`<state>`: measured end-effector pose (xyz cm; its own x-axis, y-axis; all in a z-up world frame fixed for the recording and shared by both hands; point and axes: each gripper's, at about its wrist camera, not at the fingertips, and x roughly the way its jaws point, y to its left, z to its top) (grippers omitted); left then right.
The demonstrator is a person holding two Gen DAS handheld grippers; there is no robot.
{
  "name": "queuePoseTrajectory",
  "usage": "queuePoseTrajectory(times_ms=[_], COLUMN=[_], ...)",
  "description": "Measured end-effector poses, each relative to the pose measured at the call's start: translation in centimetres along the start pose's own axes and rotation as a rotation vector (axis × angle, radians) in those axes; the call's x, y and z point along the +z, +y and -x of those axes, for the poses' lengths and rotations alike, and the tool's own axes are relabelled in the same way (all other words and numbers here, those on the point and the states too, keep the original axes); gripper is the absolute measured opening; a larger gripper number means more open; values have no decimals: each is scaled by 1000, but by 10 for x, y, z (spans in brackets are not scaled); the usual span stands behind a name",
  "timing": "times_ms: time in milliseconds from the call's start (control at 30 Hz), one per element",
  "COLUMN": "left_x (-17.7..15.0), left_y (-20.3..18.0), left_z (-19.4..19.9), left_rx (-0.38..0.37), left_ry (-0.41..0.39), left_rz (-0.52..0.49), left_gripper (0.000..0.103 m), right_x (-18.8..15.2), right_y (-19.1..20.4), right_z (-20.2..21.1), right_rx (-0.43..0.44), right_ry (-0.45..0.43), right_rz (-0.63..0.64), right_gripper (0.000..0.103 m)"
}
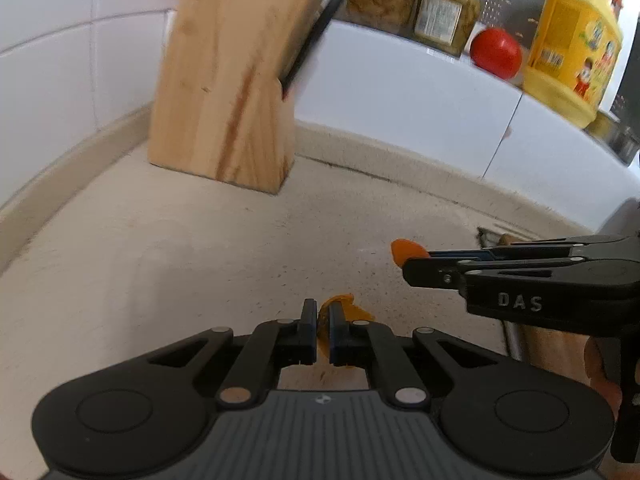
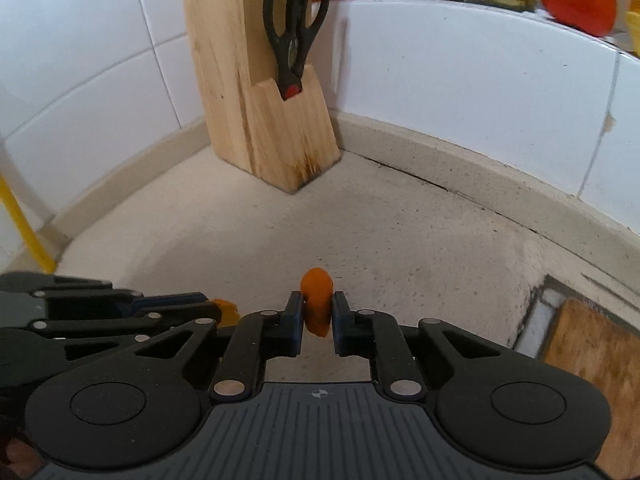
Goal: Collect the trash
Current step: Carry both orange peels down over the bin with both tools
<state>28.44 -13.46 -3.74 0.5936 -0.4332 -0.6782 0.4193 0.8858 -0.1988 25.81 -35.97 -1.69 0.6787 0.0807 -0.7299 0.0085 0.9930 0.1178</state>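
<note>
Two scraps of orange peel are the trash here, low over a pale stone counter. My left gripper is shut on a thin, crumpled orange peel scrap; that scrap also pokes out at its tips in the right wrist view. My right gripper is shut on a thicker orange peel piece that stands upright between the pads. In the left wrist view the right gripper reaches in from the right with its peel piece at the tip. The two grippers sit side by side, close together.
A wooden knife block with black scissors stands in the tiled corner. On a ledge above sit glass jars, a tomato and a yellow bottle. A wooden cutting board lies at the right.
</note>
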Motion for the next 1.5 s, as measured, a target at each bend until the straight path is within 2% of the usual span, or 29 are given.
queuePoseTrajectory(times_ms=[200, 333, 633, 767, 867, 1067, 1233, 1367, 1433, 1500], left_x=[-13, -32, -116, -165, -201, -263, -280, -283, -284, -283], left_y=[16, 36, 89, 115, 132, 174, 193, 208, 210, 210], left_z=[60, 113, 233, 279, 300, 301, 275, 255, 251, 249], left_rx=[22, 86, 341, 463, 548, 631, 629, 663, 674, 686], left_ry=[-75, -136, -175, -166, -138, -36, 58, 124, 130, 131], left_rz=[49, 93, 230, 325, 388, 564, 642, 701, 704, 694], left_gripper=[2, 2, 2, 2, 2, 2, 2, 17, 22, 24], right_x=[-3, -7, -35, -62, -88, -148, -185, -200, -200, -199], right_y=[28, 68, 198, 257, 303, 376, 405, 411, 411, 407], right_z=[32, 48, 65, 67, 66, 41, 13, -12, -27, -37], right_rx=[45, 127, 371, 487, 560, 621, 606, 571, 551, 529], right_ry=[-44, -48, -11, 38, 92, 229, 328, 382, 406, 419], right_rz=[25, 69, 235, 298, 348, 441, 480, 485, 476, 452], right_gripper=[19, 19, 19, 19, 19, 19, 19, 24, 28, 38])
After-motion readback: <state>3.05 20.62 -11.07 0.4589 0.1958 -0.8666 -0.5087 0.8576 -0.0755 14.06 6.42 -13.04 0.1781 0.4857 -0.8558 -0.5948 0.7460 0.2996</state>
